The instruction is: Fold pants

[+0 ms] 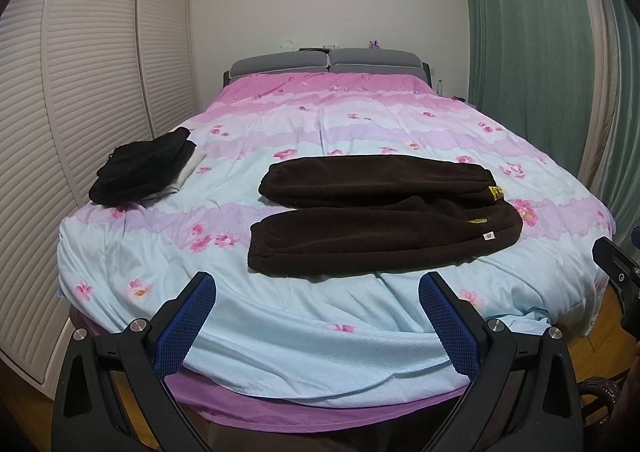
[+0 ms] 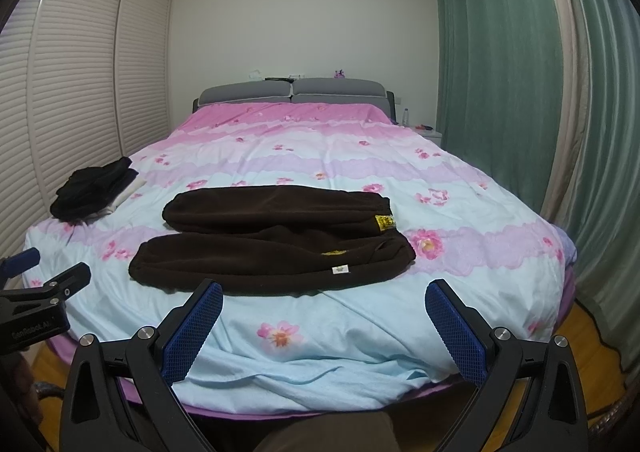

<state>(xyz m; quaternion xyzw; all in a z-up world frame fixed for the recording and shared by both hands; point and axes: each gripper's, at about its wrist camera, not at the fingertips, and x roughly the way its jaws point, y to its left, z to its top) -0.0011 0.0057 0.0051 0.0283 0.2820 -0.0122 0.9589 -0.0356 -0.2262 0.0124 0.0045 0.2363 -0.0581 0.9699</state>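
Dark brown fleece pants [image 1: 380, 215] lie flat across the flowered bedspread [image 1: 320, 123], legs side by side pointing left, waist with yellow and white tags at the right. They also show in the right wrist view [image 2: 272, 240]. My left gripper [image 1: 318, 284] is open and empty, hovering over the bed's foot edge just short of the near leg. My right gripper [image 2: 324, 290] is open and empty, just short of the near leg. Part of the left gripper shows at the left of the right wrist view [image 2: 48, 292].
A folded pile of black and white clothes [image 1: 146, 167] sits on the bed's left side. Louvred wardrobe doors [image 1: 80, 91] stand close on the left, green curtains [image 1: 540, 51] on the right. A grey headboard [image 1: 326, 61] is at the far end. Wooden floor [image 2: 592, 336] lies below the bed.
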